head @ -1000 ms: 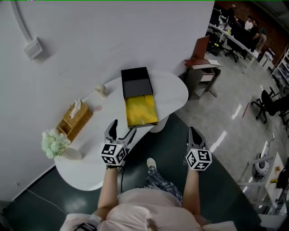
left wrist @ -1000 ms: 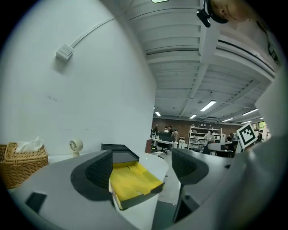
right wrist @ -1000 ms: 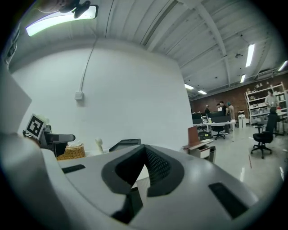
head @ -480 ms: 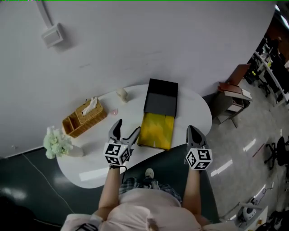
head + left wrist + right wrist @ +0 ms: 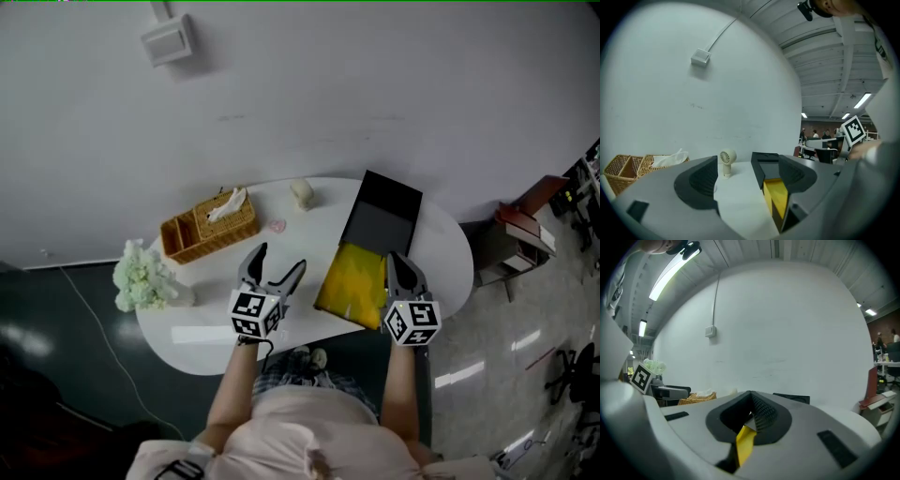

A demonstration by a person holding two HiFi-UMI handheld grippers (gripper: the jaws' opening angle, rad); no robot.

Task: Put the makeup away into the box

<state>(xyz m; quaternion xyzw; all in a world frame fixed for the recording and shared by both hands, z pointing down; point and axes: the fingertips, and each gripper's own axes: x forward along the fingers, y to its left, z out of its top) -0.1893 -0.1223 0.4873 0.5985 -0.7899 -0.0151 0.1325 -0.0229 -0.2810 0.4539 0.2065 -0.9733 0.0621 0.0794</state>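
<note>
A black box point(image 5: 382, 214) lies on the white oval table point(image 5: 216, 328), with a yellow-lined tray point(image 5: 354, 281) drawn out toward me. A small pink round item point(image 5: 277, 225) rests on the table left of the box. My left gripper point(image 5: 276, 270) hovers open over the table, left of the tray, with nothing between its fingers. The left gripper view looks past the open left gripper point(image 5: 750, 183) at the box point(image 5: 769, 161) and its yellow tray point(image 5: 777, 197). My right gripper point(image 5: 401, 270) is shut over the tray's right edge. In the right gripper view, yellow shows under the shut right gripper point(image 5: 751, 411).
A small cream hand fan point(image 5: 301, 192) stands near the wall behind the pink item. A wicker basket point(image 5: 208, 225) with tissues and a bunch of pale flowers point(image 5: 142, 277) sit at the table's left. A wall runs behind the table; dark floor surrounds it.
The head view has swung left, so the table now sits in the middle. Both grippers have come forward over the table; the right one now hangs over the yellow tray's edge.
</note>
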